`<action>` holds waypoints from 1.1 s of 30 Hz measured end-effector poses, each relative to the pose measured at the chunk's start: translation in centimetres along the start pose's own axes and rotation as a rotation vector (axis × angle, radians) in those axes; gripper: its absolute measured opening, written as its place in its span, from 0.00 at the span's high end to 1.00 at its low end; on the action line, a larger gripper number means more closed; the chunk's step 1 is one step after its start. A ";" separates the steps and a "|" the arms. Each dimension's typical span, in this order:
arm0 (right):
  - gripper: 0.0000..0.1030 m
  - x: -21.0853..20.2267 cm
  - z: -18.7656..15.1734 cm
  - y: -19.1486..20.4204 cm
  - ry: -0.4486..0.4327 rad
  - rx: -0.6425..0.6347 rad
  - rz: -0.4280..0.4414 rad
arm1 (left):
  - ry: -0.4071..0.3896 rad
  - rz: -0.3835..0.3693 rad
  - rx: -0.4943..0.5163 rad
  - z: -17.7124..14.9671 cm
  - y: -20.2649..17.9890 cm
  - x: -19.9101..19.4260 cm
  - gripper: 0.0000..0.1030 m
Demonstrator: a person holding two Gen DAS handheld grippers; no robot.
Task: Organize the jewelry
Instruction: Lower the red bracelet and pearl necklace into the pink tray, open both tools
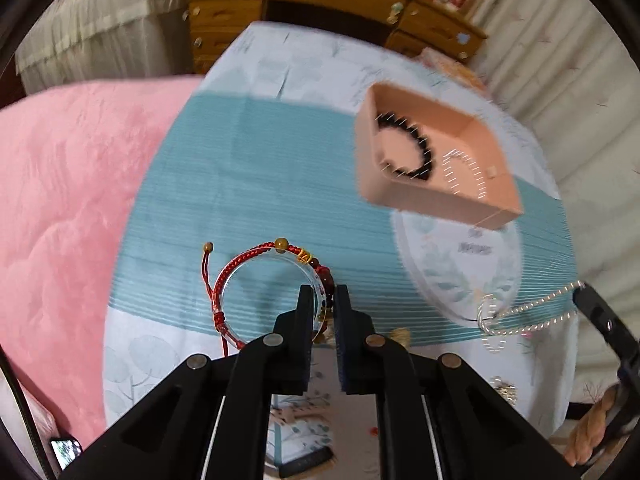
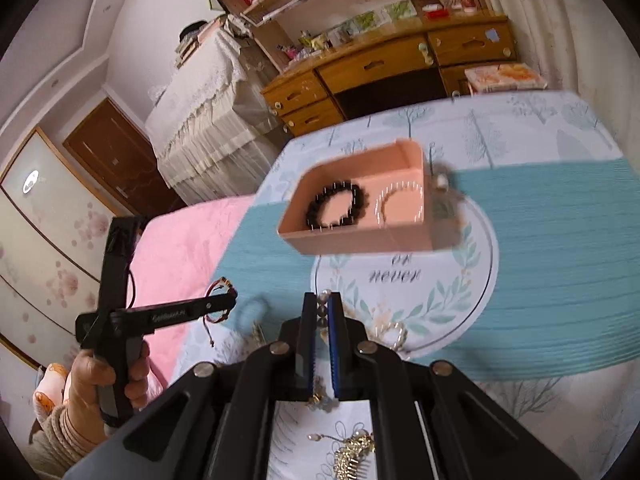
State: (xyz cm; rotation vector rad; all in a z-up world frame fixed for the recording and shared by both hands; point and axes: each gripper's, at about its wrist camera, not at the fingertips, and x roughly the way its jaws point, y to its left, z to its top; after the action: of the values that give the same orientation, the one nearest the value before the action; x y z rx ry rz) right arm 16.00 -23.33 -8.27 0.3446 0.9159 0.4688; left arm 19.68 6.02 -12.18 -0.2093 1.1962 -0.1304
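Right gripper (image 2: 323,307) pinches a pearl chain (image 1: 532,307); jaws nearly together, beads seen between the pads in the right wrist view. From the left wrist view the chain runs taut from that gripper at the right edge of the table toward a silver ring end (image 1: 489,312) lying on the printed round mat (image 2: 472,300). Long axis of the chain: roughly across the table, right to left.

Left gripper (image 1: 323,292) is clamped on a clear bangle (image 1: 264,292) with a red cord bracelet (image 1: 240,264) lying around its rim, jaws close together on the bangle's near-right side, on the teal stripe toward the table's near-left part.

Pink tray (image 2: 360,208) sits ahead of both grippers, toward the far side of the table, holding a black bead bracelet (image 2: 336,210) and a pale bead bracelet (image 2: 400,206). Tray lies straight ahead and slightly right of the right gripper, and ahead-right of the left one; right looks nearer by my read. Likely next: carry either piece forward over the tray's near wall. Both views motion-blurred, so exact contact points unclear.
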 end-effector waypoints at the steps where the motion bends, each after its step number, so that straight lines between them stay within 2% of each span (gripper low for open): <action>1: 0.95 -0.6 0.5 0.3 -0.012 -0.004 0.001 | -0.013 -0.008 0.014 0.2 -0.5 -0.9 0.93; 9: 0.95 -4.5 5.2 3.4 -0.125 -0.063 -0.042 | -0.136 -0.044 0.158 3.5 -6.0 -7.4 0.93; 16: 0.95 -6.0 9.8 5.3 -0.236 -0.082 -0.090 | -0.202 -0.107 0.229 6.8 -10.3 -9.0 0.93; 19: 0.95 -5.6 11.2 5.4 -0.266 -0.082 -0.101 | -0.216 -0.103 0.242 8.1 -11.3 -8.0 0.93; 24: 0.95 -3.0 12.8 4.6 -0.265 -0.073 -0.129 | -0.172 -0.112 0.264 9.8 -11.9 -3.8 0.93; 33: 0.95 3.9 13.2 2.0 -0.162 -0.056 -0.182 | -0.093 -0.071 0.265 10.9 -11.6 4.1 0.93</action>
State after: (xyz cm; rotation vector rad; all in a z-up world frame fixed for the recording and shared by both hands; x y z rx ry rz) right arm 28.44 -20.75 -2.50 0.2421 0.7672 0.2943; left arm 31.49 -5.14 -9.43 -0.0254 1.0672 -0.3357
